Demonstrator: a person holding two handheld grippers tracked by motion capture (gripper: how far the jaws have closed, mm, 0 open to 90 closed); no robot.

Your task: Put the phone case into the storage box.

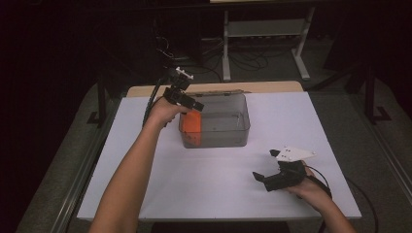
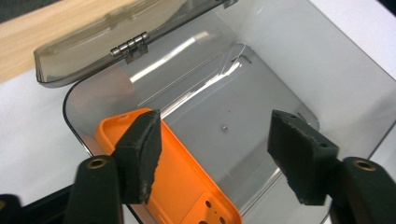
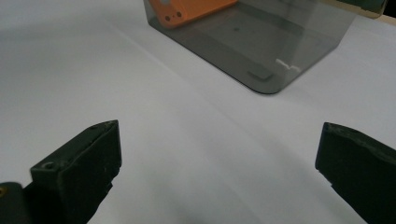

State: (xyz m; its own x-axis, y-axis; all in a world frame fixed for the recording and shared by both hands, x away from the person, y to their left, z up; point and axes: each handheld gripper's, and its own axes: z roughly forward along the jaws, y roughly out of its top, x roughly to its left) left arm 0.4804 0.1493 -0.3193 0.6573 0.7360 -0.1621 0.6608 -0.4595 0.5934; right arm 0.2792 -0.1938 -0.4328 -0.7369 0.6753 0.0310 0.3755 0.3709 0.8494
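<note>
A clear grey plastic box [image 1: 239, 136] stands at the middle back of the white table, its hinged lid [image 2: 93, 51] folded open behind it. An orange phone case [image 1: 191, 127] leans against the box's left end wall, inside the box. My left gripper [image 1: 197, 105] hangs over that left end, angled down into the box. In the left gripper view the jaws [image 2: 217, 144] stand apart above the case [image 2: 182, 186] without touching it. My right gripper [image 1: 266, 164] rests low at the front right, open with nothing between its jaws [image 3: 219, 154], facing the box [image 3: 280, 51] and the case [image 3: 191, 9].
The white sheet [image 1: 218, 189] covers the table, and a wooden strip [image 1: 272, 86] shows along its far edge. Beyond the table, white desk legs [image 1: 303, 53] and cables stand on a dark floor. Metal rails run along both table sides.
</note>
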